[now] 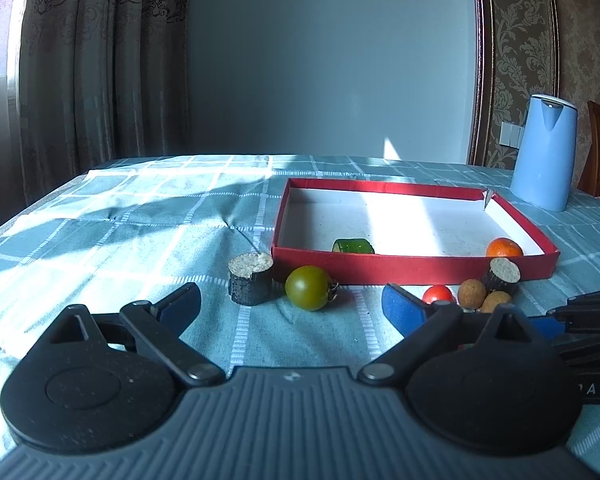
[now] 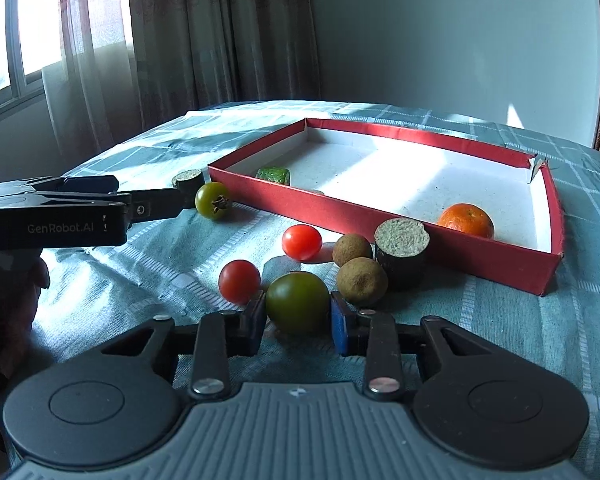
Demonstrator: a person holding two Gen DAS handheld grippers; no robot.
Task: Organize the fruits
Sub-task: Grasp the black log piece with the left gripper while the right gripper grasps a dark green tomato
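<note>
R gripper (image 2: 298, 322) pads touching both sides of green tomato (image 2: 298, 302) on cloth – prob. grasp for tray | L gripper (image 1: 290, 306) fingers wide, empty, facing 2nd green tomato (image 1: 309, 287) | red tray (image 2: 380, 216) beyond – holds orange (image 2: 466, 220), so fruit likely goes there

The left tongs (image 2: 156, 200) carry the only full brand mark: "GenRobot.AI" in pale letters along the side of their black body, readable in the right wrist view. In the left wrist view, the right tongs (image 1: 540, 320), off to the right of the left tongs, show only the letters "RAS" on their black casing, the rest cut off. No other text is readable.
</note>
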